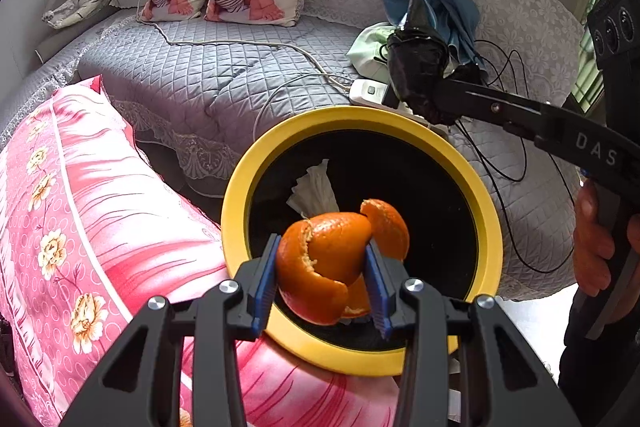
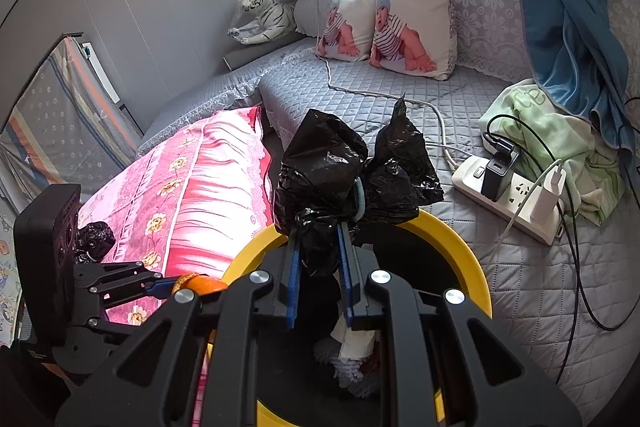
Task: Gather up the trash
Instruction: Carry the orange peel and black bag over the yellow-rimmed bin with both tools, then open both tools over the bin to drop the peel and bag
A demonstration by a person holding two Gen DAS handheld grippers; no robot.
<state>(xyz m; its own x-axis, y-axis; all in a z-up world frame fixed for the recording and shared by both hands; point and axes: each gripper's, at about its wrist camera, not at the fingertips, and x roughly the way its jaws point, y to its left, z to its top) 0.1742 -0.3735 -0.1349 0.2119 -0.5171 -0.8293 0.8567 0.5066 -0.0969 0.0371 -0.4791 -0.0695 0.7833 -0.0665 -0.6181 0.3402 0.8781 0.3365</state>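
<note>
Orange peel (image 1: pixel 340 259), curled: clamped between the blue pads of the left gripper (image 1: pixel 326 287), held directly above the dark mouth of the yellow-rimmed bin (image 1: pixel 240 195), tissue (image 1: pixel 314 189) below; release path judged straight down. Black plastic bag (image 2: pixel 344 175), crumpled: pinched in the right gripper (image 2: pixel 318 291), hanging over the bin's far rim, so the left is nearer centre.

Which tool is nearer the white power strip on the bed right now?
Right. The right tool, shut on a black trash bag, sits beside the power strip. The left tool holds orange peel over the yellow bin, farther away.
</note>
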